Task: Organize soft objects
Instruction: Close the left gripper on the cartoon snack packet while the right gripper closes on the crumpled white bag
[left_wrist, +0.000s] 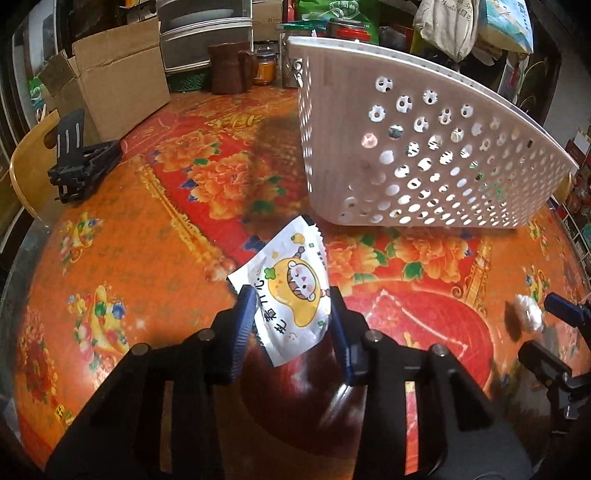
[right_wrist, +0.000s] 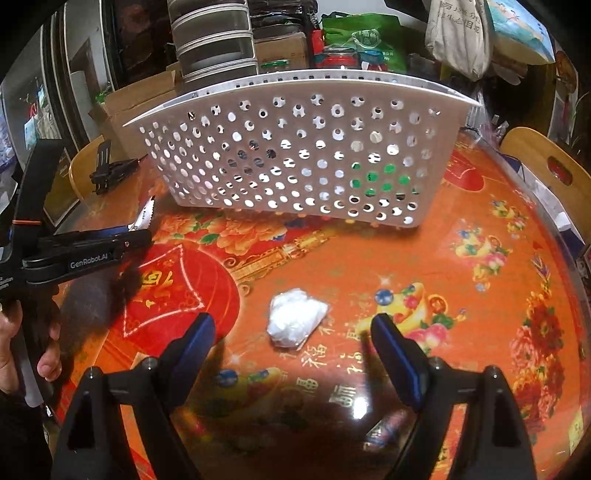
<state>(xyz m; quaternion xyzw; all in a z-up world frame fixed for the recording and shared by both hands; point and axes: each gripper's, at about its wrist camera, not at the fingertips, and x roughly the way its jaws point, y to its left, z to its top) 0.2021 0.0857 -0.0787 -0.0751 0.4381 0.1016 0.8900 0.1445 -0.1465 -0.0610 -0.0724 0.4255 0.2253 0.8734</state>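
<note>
left gripper (left_wrist: 291, 314) jaws clamped on glossy white snack packet with yellow cartoon print (left_wrist: 288, 291), held above table | right gripper (right_wrist: 293, 339) jaws wide, crumpled white plastic wad (right_wrist: 295, 317) lying between them | white perforated plastic basket (right_wrist: 295, 155) beyond | orange-red floral tablecloth (right_wrist: 461, 295), brown cardboard box (left_wrist: 118, 74)

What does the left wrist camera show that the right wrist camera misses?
Only the left view shows the cartoon packet's printed face, pinched in the left gripper, plus a brown mug. Only the right view shows the right gripper's open jaws around the white wad, and the person's hand. Both share the white basket and floral tablecloth.
</note>
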